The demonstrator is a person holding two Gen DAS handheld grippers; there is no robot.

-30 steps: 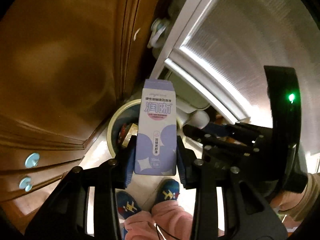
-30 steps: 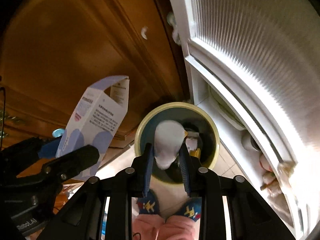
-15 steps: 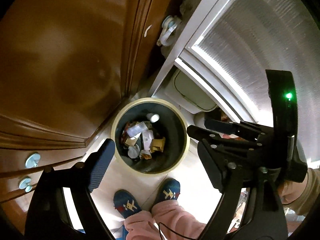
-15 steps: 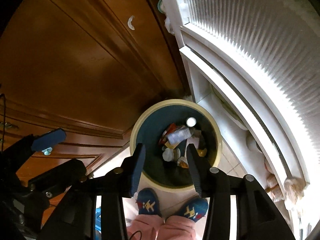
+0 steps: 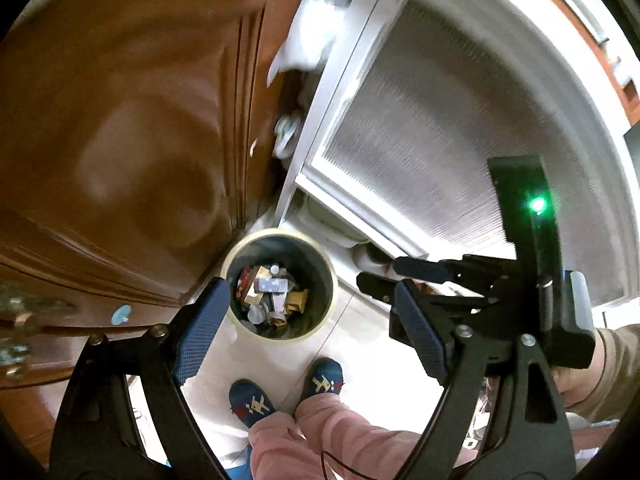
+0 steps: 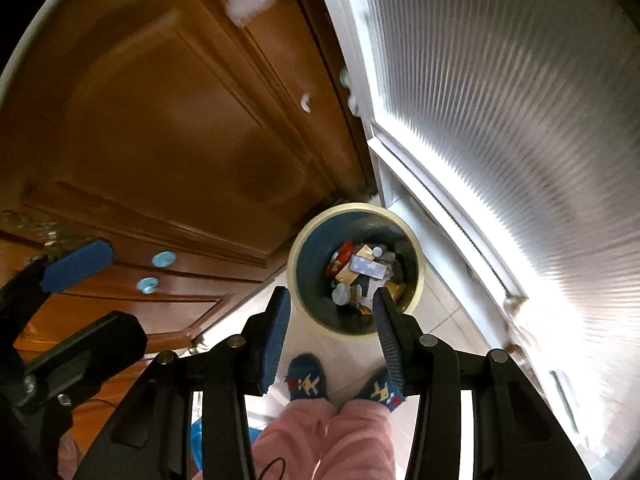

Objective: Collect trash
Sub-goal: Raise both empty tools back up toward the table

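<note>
above the bin (image 5: 280, 236) | left hand-held gripper (image 5: 308, 320) spread wide, empty | right hand-held gripper (image 6: 332, 320) half-spread, empty

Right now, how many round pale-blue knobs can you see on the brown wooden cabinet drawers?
2 in the right wrist view: upper round pale-blue knob and lower one, close together on the brown wooden cabinet, left of the bin. Others may be hidden behind the left gripper.

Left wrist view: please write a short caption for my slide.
Open left gripper above a round trash bin holding discarded packaging, right gripper beside.
</note>
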